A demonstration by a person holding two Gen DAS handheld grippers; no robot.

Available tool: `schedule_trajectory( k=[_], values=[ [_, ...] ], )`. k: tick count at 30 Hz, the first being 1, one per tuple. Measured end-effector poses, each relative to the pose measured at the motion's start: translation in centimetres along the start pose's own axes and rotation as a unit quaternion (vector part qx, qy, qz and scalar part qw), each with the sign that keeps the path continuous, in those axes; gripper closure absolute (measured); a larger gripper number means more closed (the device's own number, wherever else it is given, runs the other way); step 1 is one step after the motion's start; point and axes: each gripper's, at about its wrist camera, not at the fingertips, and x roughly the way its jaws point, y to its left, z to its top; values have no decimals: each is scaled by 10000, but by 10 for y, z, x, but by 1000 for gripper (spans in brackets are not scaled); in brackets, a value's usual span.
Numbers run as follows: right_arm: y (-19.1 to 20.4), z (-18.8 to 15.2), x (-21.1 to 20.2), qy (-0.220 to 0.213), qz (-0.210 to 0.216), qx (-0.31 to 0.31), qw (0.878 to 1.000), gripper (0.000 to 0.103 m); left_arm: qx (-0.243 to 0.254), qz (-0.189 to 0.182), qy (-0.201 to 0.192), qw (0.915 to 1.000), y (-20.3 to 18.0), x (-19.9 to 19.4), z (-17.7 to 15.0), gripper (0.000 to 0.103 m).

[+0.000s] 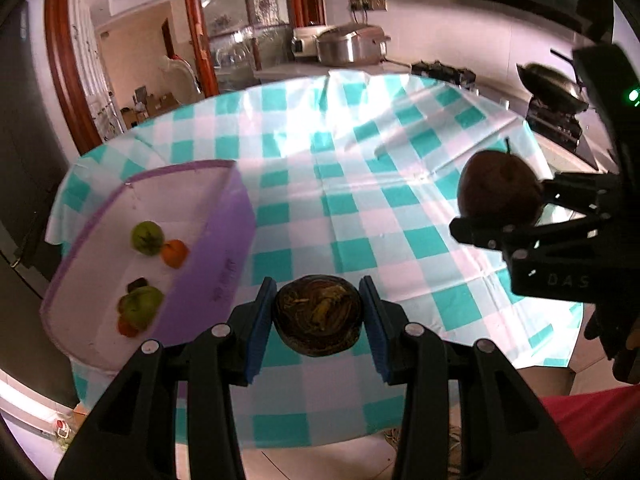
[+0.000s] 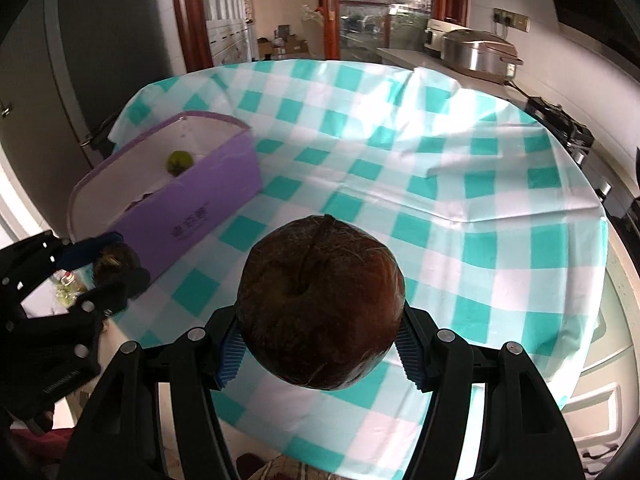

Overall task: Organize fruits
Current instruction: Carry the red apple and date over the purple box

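Observation:
My left gripper [image 1: 318, 320] is shut on a dark round fruit with yellow-green streaks [image 1: 318, 318], held above the front of the checked tablecloth [image 1: 360, 184], just right of the purple box [image 1: 224, 248]. The box holds green fruits [image 1: 147, 237] and orange fruits [image 1: 175, 253]. My right gripper [image 2: 320, 344] is shut on a dark red apple [image 2: 320, 304] with its stem dimple up, held above the table. In the left wrist view that apple [image 1: 498, 190] and right gripper [image 1: 532, 216] are at the right. In the right wrist view the left gripper [image 2: 106, 264] is beside the box [image 2: 208, 196].
The table carries a teal and white checked cloth [image 2: 440, 184] that hangs over its edges. A kitchen counter with a metal cooker [image 1: 352, 46] and a wok [image 1: 556, 86] runs behind and to the right. A wooden door frame [image 1: 60, 60] stands at the back left.

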Motion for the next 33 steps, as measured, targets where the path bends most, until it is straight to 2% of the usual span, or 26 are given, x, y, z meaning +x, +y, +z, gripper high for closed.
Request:
schedule_trajectory(
  k=[4, 10, 15, 19, 24, 29, 31, 33],
  values=[
    [29, 11, -2, 53, 142, -200, 9997, 41, -318, 104, -110, 9994, 27, -20, -10, 60],
    [79, 35, -3, 71, 465, -756, 9960, 41, -884, 315, -61, 9956, 65, -26, -20, 60],
    [117, 63, 21, 224, 866, -996, 9910, 41, -1312, 620, 99, 9894, 103, -18, -29, 60],
    [151, 93, 54, 315, 1174, -1182, 9855, 41, -1464, 865, 273, 9851, 132, -9, -32, 60],
    [182, 130, 88, 412, 1568, -1351, 9775, 41, -1882, 1195, 517, 9735, 178, 8, -30, 60],
    [213, 151, 134, 847, 1802, -1728, 9646, 41, -2564, 1443, 1055, 9499, 227, 36, -34, 60],
    [227, 152, 153, 1038, 1755, -2059, 9571, 41, -2676, 1536, 1298, 9423, 246, 52, -30, 60],
    [244, 148, 180, 1398, 1573, -2692, 9398, 41, -2711, 1575, 1507, 9375, 260, 67, -26, 60]
  ],
)
